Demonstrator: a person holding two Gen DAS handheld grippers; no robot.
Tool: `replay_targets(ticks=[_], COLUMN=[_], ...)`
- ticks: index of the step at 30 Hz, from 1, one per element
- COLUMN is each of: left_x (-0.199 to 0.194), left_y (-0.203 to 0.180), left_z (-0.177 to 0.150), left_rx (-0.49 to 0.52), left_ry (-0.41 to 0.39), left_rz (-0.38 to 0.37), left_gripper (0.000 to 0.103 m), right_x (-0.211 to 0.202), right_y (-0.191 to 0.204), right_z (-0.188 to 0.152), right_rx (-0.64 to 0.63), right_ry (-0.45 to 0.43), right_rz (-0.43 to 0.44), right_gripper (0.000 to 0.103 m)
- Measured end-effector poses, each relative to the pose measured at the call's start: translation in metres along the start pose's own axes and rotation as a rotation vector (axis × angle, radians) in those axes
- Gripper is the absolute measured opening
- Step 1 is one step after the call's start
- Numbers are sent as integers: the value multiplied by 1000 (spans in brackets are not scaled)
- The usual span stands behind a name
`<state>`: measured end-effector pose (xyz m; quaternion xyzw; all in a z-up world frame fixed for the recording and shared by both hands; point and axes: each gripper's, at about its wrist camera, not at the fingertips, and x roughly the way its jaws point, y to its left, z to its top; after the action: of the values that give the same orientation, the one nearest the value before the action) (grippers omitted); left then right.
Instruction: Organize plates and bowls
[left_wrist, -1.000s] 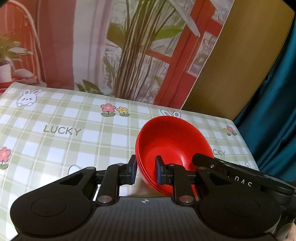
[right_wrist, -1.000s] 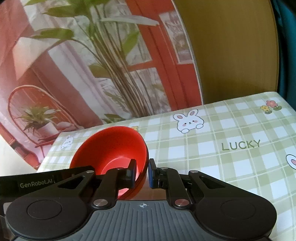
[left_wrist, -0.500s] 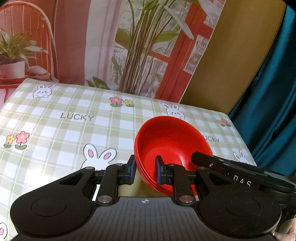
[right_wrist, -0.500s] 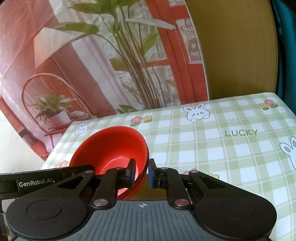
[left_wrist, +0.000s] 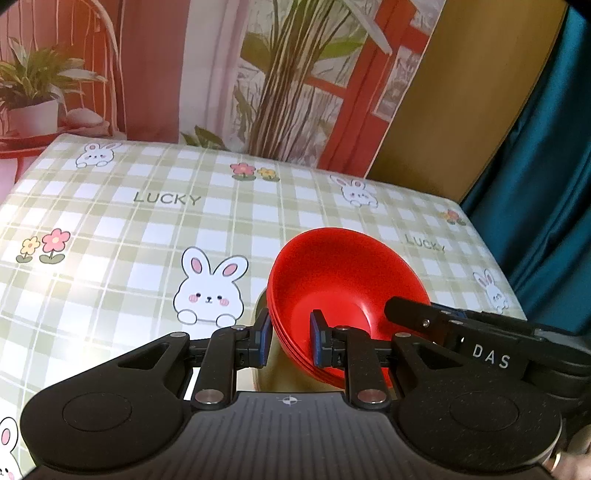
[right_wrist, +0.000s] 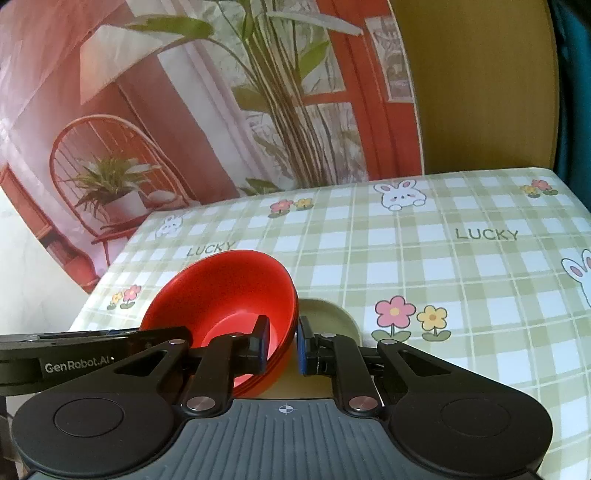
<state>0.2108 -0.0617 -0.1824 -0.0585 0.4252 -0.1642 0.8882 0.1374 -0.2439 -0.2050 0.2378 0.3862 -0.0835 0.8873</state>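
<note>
1. Red bowls (left_wrist: 343, 273), nested in a stack, sat tilted between the two grippers, above the near part of the table (left_wrist: 147, 229).
2. Left gripper (left_wrist: 288, 338) was clamped narrow on the stack's left rim, one pad inside, one outside.
3. Right gripper (right_wrist: 281, 343) was pinched narrow on the opposite rim in the same manner; its black body crossed the right of the left view.
4. Stack appeared lifted; a shadow lay on the cloth (right_wrist: 443, 266) just below it.
5. Cloth was green-and-white check with rabbits, flowers and "LUCKY" print.
6. Backdrop (left_wrist: 295, 74) at the far edge showed printed plants and red frames; teal curtain (left_wrist: 546, 147) hung far right.
</note>
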Motion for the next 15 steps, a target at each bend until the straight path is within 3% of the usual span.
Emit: replay_targets(ticks=[15], left_x=[6], left_y=[6], left_z=[-20], left_rx=[16], left_ry=[55], left_rz=[8], left_gripper=[22], right_x=[8], right_y=[1], right_z=[-18], right_rx=[-19], right_ry=[61], right_rz=[-3], right_gripper=[14])
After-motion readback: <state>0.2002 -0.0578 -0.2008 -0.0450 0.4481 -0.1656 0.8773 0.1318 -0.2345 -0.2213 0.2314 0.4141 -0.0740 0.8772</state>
